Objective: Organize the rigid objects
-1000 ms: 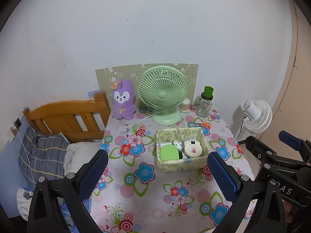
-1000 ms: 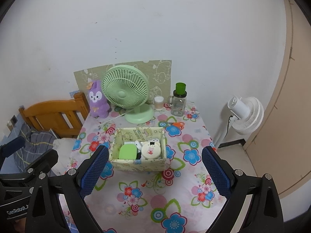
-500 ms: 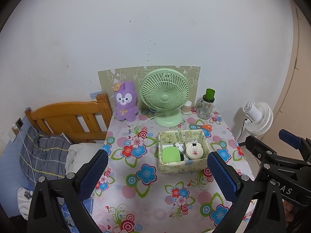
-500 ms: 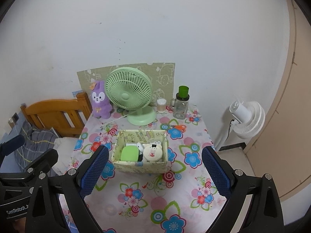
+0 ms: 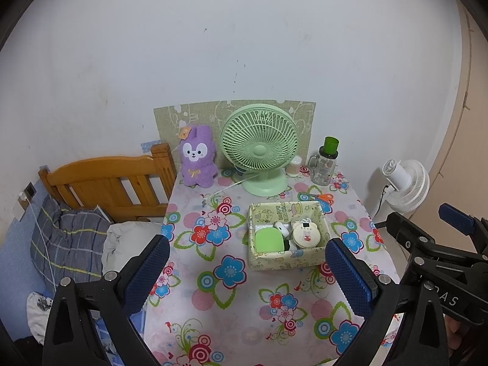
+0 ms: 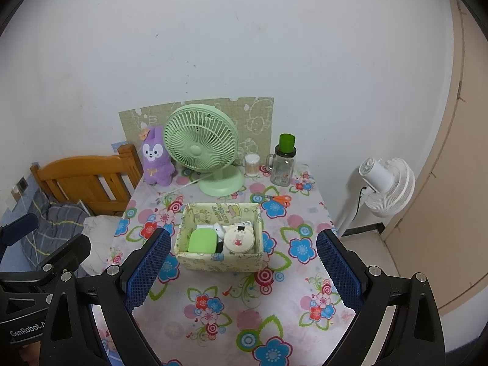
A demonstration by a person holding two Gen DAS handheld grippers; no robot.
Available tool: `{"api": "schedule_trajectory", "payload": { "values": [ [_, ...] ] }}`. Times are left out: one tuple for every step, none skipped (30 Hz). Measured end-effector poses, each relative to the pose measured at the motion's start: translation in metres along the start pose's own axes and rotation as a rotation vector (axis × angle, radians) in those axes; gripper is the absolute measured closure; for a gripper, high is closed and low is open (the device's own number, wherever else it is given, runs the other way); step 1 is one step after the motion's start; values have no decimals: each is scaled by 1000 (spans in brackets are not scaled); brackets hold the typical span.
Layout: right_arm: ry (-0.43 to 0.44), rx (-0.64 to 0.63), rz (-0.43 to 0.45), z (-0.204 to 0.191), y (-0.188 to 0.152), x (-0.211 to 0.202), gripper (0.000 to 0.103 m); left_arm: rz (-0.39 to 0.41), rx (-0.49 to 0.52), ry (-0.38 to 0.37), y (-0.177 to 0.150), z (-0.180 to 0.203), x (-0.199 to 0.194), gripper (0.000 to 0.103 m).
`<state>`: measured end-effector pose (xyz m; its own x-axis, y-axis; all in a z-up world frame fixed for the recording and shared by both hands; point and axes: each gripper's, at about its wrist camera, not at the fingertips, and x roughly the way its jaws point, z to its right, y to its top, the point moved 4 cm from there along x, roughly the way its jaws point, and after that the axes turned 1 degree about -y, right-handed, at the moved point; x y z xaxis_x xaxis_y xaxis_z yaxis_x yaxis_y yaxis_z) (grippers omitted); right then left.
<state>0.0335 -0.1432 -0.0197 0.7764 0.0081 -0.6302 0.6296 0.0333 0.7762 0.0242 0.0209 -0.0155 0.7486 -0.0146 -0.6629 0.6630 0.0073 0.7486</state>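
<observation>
- White wall (image 5: pixel 244 45) behind, small table with floral cloth (image 5: pixel 244 299) pushed against it; near edge of table cut off by the frame bottom in both views.
- Far left: wooden bed headboard (image 5: pixel 106 180) beside table, grey plaid bedding (image 5: pixel 61 244) below it, partly hidden by left gripper arm.
- Left gripper (image 5: pixel 247 271) hovers over near part of table, blue pads spread wide, nothing between them.
- Purple plush rabbit (image 5: pixel 197 157) upright at back left of table, against patterned board (image 5: pixel 195 116) on wall.
- Green desk fan (image 5: pixel 260 149) back centre, white cord trailing to the left across the cloth.
- Small cup of what looks like cotton swabs (image 6: pixel 252 164) just right of fan base, half hidden by fan in left view.
- Storage box (image 5: pixel 288 235), yellowish print, mid-table: holds green flat case (image 5: pixel 268 239), white earbud-like item (image 5: pixel 282 228), round white case with bunny print (image 5: pixel 306 235); something dark between them, too hidden to identify.
- Orange-handled scissors (image 6: pixel 279 199) flat on cloth behind box, right side.
- Glass mug with green top (image 6: pixel 283 161) back right.
- Right gripper (image 6: pixel 242 270) in front of box, jaws released wide, empty.
- White floor fan (image 6: pixel 387 183) right of table, base out of sight.
</observation>
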Motion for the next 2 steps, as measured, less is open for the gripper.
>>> {"api": "schedule_trajectory", "payload": {
  "values": [
    [-4,0,-3,-1,-1,1,5,-7,-4,-6,-1,-1,2,0],
    [-4,0,-3,-1,-1,1,4,-15,-8,-14,-2,-2,5,0]
  ]
}}
